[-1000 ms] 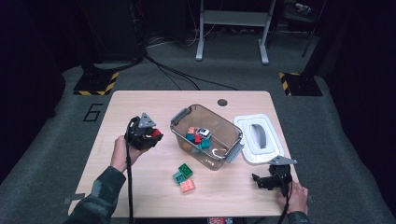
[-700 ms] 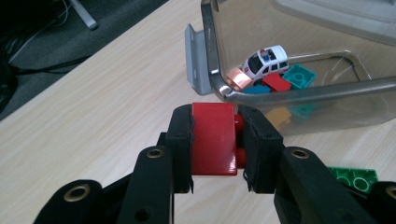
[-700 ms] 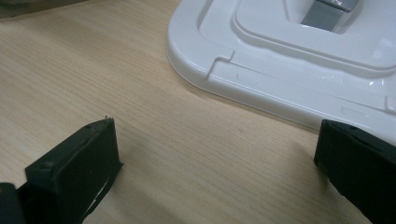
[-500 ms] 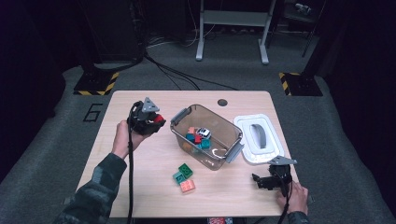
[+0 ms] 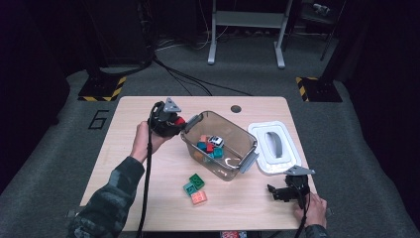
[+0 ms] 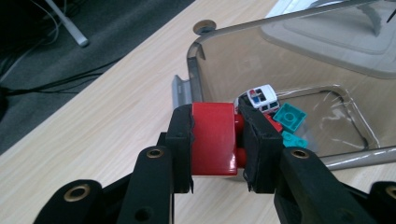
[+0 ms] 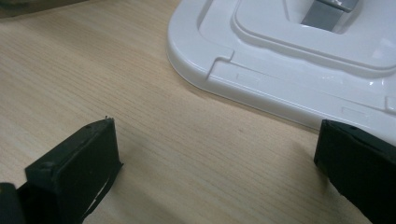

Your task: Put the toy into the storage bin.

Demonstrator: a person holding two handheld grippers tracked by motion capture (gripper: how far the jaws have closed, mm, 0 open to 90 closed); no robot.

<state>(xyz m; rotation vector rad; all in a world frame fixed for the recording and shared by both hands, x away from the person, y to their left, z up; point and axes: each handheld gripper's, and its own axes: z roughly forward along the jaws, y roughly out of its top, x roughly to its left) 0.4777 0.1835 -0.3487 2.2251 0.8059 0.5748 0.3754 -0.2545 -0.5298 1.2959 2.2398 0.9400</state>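
Red plastic building block (image 6: 214,138) is clenched in the left gripper (image 5: 174,121), held at the near rim of the clear plastic tub (image 5: 246,137). Block should be carried well past the rim before release, clear of the toy car (image 6: 259,97). Right gripper (image 5: 282,192) is rested agape on the table, nothing held.

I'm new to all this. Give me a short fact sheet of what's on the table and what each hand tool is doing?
left gripper: shut on the red brick, held at the container's rim
right gripper: open, holding nothing, just above the bare table near the white lid
container: clear, lid off, holds coloured bricks and a toy car
loose bricks: green and orange ones on the table in front of the container
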